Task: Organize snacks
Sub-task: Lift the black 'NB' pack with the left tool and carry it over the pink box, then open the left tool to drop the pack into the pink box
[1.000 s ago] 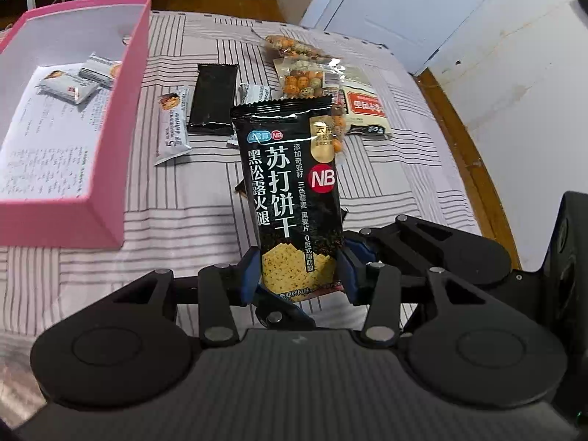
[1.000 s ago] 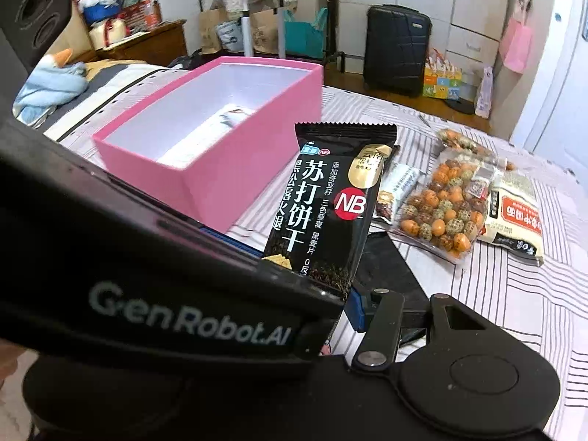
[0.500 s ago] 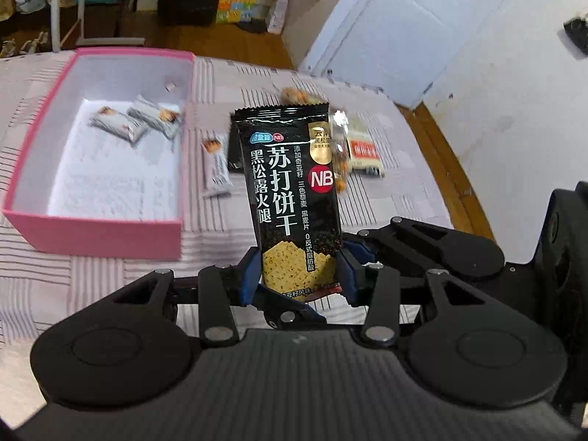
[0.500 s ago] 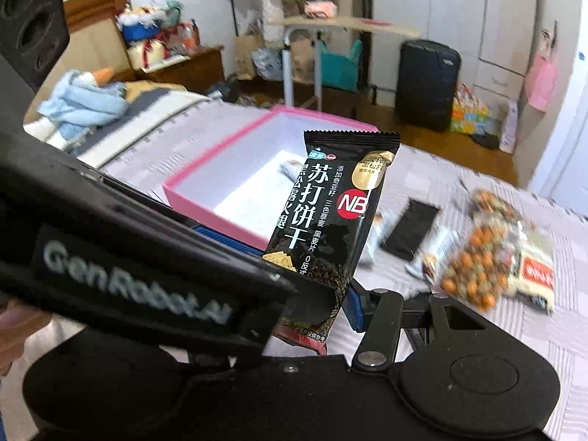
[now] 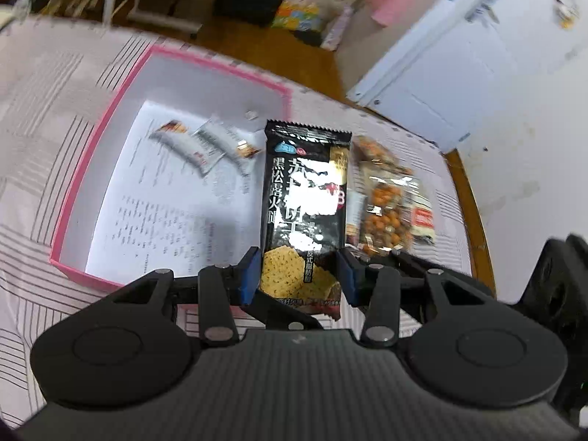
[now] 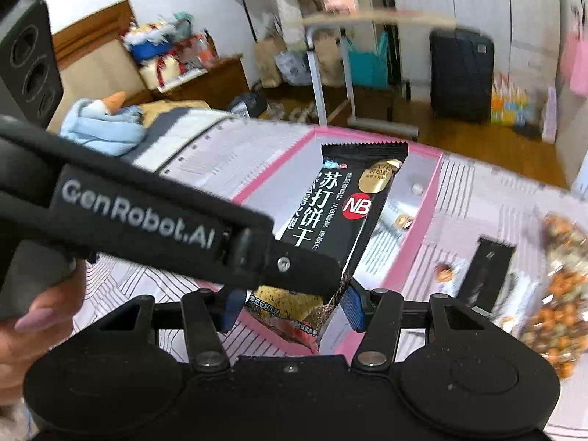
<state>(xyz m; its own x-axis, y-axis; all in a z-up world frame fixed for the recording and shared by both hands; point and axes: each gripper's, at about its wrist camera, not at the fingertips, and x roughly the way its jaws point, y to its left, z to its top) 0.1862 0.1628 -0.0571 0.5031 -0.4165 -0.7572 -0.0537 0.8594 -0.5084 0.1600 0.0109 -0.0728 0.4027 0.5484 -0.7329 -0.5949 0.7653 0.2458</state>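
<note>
I see the striped bedcover [image 5: 44, 242] filling most of my view, with the pink box [image 5: 73, 198] lying open on it toward ten o'clock; a printed sheet [image 5: 158, 213] lines its floor, and two small white snack packs [image 5: 205, 143] sit near its far wall. At two o'clock from my left gripper [image 5: 299, 275] a clear bag of coated nuts [image 5: 386, 205] rests on the cover outside the box. The black cracker packet [image 5: 305, 198] stands upright at twelve o'clock, over the box's right wall; my left gripper's blue pads press its lower edges, gripping it. My right gripper [image 6: 290, 307] brackets the same packet's bottom; I cannot tell whether its pads touch.
</note>
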